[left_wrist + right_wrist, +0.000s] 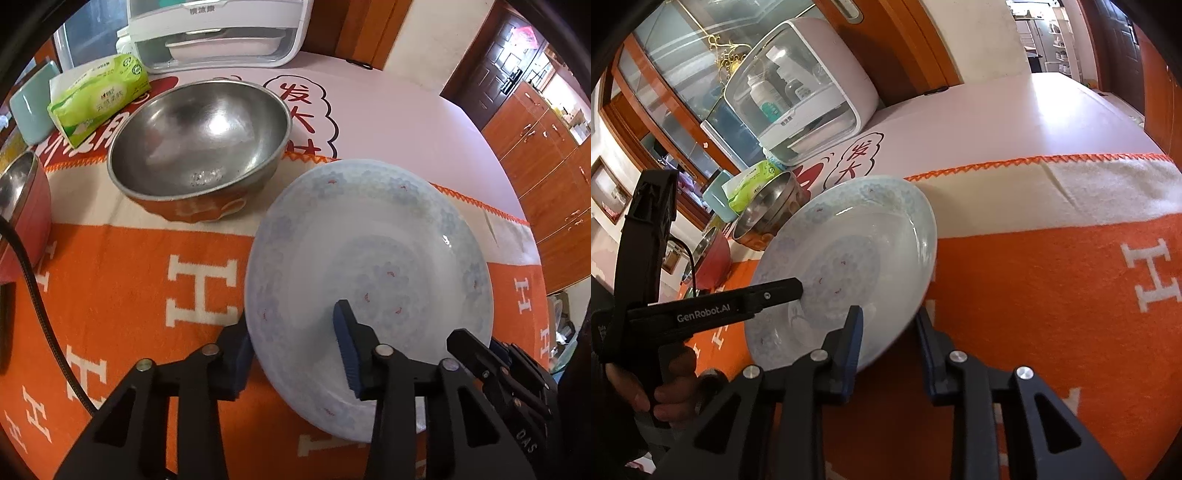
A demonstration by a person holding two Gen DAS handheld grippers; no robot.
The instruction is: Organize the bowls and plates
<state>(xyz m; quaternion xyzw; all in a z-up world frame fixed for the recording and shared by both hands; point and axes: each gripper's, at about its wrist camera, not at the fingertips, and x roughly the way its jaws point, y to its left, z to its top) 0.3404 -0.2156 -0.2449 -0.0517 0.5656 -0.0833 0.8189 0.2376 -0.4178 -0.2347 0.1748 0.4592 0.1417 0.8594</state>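
Left-wrist view first, working from nine o'clock across. I have a red bowl with a steel lining cut off at the frame's edge, and above it, toward ten o'clock, a pale teal cup and a green tissue pack. At about eleven o'clock sits the big steel bowl with an orange outside, upright on the orange-and-cream cloth. At twelve o'clock stands a white cabinet with a clear front. The plate, pale blue with a faint flower pattern, fills the centre toward four o'clock, just beside the steel bowl but apart from it. My left gripper has one finger outside the plate's near rim and the other over its inner face; I see the rim between the pads, which look closed on it. The tip of my right gripper shows at five o'clock by the plate's rim.

Right-wrist view: at eight o'clock a hand holds the left gripper, its finger lying across the plate. The plate looks tilted, its far edge raised. At six o'clock my right gripper has the plate's near rim between its blue pads, pinched.
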